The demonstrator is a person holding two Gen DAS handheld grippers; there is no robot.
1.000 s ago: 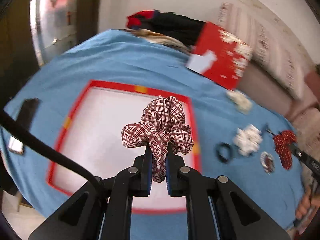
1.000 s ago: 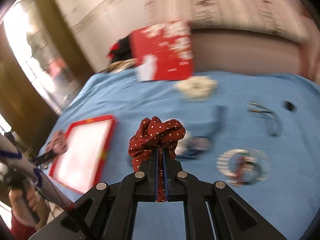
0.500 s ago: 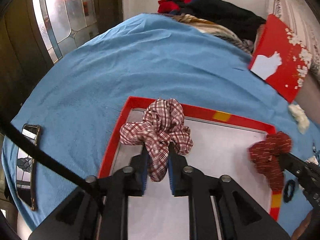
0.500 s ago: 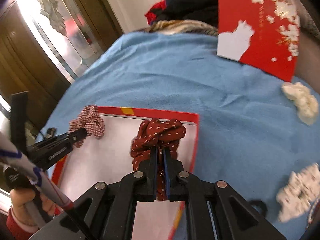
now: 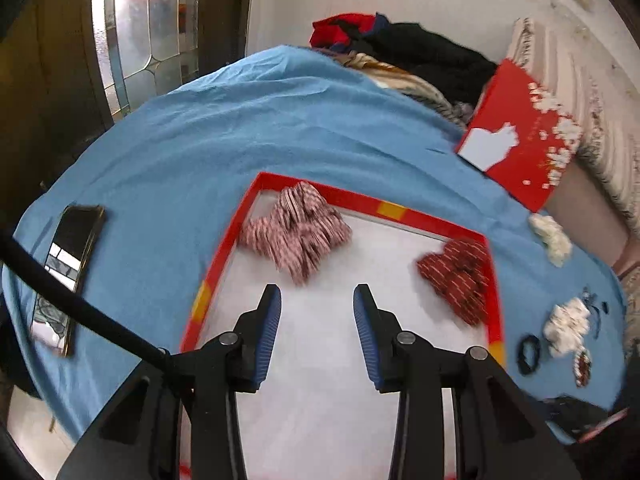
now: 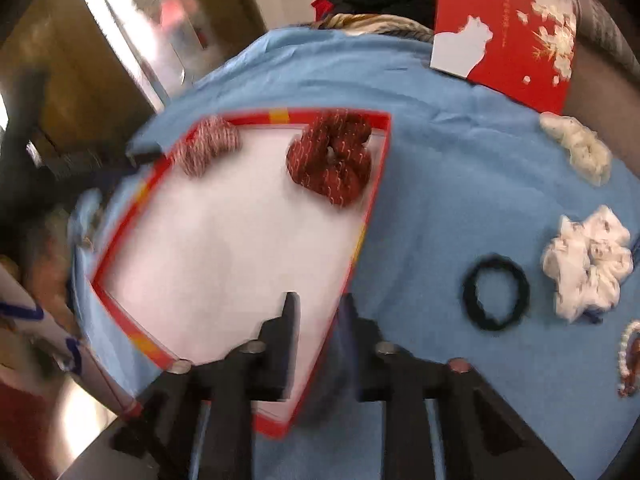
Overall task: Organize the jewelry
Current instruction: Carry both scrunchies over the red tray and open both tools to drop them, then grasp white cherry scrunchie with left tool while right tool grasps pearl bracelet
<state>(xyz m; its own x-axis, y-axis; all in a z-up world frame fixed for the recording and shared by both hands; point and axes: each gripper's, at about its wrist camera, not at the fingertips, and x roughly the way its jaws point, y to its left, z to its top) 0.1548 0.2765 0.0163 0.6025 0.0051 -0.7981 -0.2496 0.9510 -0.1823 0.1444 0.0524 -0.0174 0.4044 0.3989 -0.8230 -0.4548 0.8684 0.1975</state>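
Observation:
A red-rimmed white tray lies on the blue cloth. A red-and-white plaid scrunchie rests in its far left corner and a dark red dotted scrunchie near its right rim. My left gripper is open and empty above the tray, just short of the plaid scrunchie. In the right wrist view the tray holds the plaid scrunchie and the dotted scrunchie. My right gripper is open and empty over the tray's near right rim.
A phone lies left of the tray. A red box leans at the back, clothes behind. Right of the tray lie a black hair tie, a white scrunchie, a cream scrunchie and a beaded piece.
Both grippers carried their scrunchies over the tray, then opened and let them go. Both scrunchies now lie in the tray and both grippers have drawn back.

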